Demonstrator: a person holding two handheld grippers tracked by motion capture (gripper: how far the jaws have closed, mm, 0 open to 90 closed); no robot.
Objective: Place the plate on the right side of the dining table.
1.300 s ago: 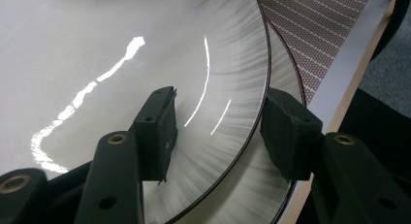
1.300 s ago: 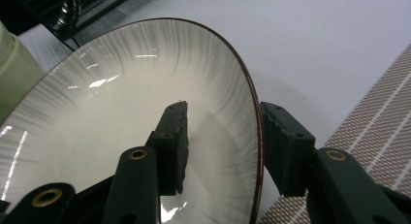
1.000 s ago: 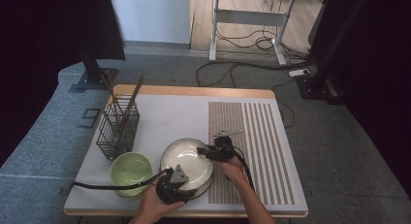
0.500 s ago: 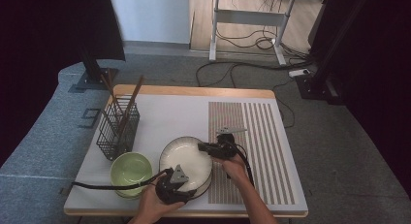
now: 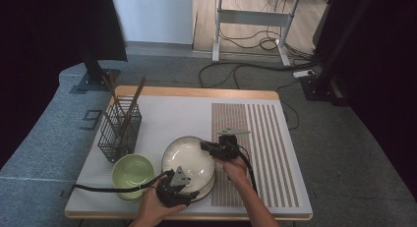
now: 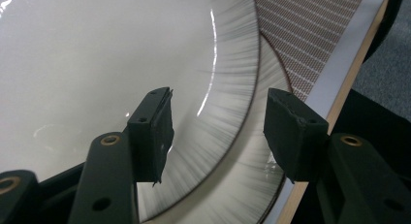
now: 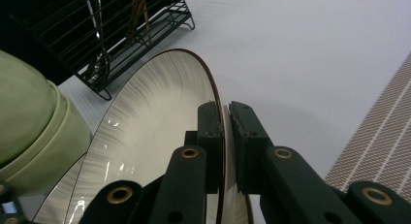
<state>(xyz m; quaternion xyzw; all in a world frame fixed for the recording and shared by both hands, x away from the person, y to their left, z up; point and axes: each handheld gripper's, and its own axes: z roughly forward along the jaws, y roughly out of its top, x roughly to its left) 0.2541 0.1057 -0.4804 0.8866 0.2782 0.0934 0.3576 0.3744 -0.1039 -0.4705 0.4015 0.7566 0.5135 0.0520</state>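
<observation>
Top plate (image 5: 188,158) now being pinched at its rim by right gripper (image 5: 205,147), jaws just clamping; lifting off stack, left gripper (image 5: 192,194) spread alongside.

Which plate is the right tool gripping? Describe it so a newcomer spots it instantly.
On the white mat, just right of the green bowl, two cream plates sit stacked. The top plate is the one, tilted up with the right tool shut on its far rim. The lower plate lies flat beneath.
</observation>
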